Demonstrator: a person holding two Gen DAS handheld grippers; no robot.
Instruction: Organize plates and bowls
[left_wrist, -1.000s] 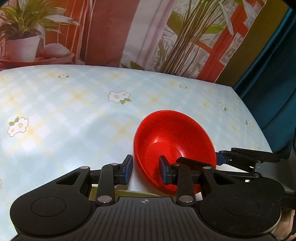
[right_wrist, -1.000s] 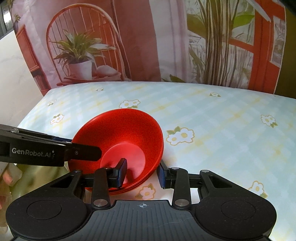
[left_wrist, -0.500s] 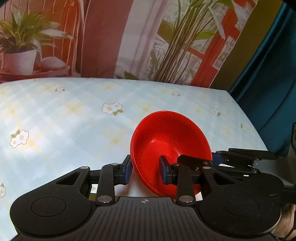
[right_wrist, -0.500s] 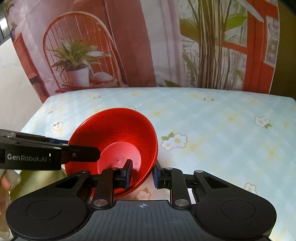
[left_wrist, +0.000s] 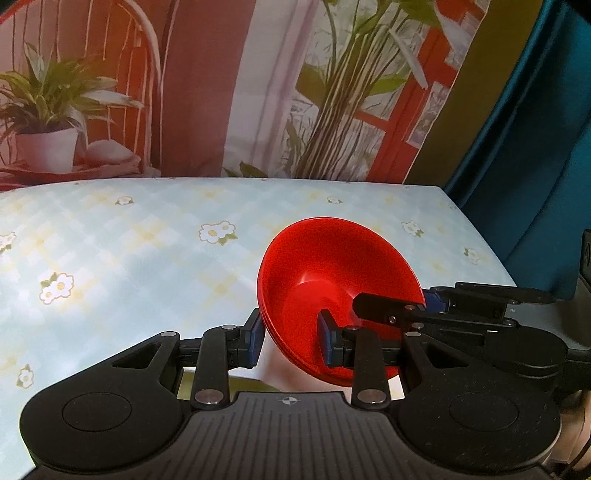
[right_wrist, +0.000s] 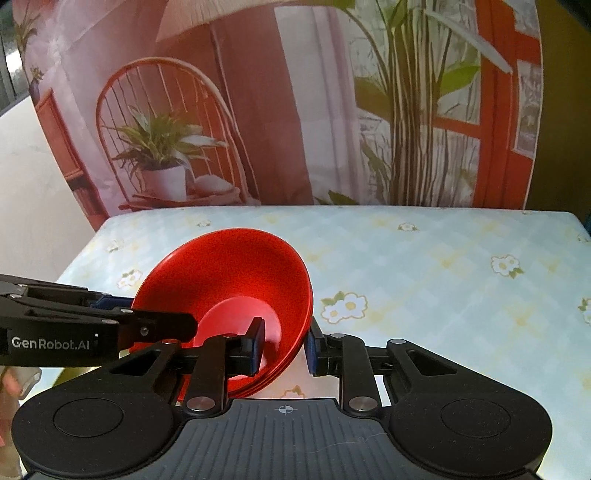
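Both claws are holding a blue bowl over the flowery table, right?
Not quite: the bowl is red, not blue, as the right wrist view shows. Both claws, the left and the right, do grip its rim over the flowery table.

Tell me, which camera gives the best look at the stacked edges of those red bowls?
The right wrist view: the red bowls show several layered rims at their lower right edge, so a stack is readable. In the left wrist view the red bowls show fainter layering at the lower left edge, partly blocked by the jaws.
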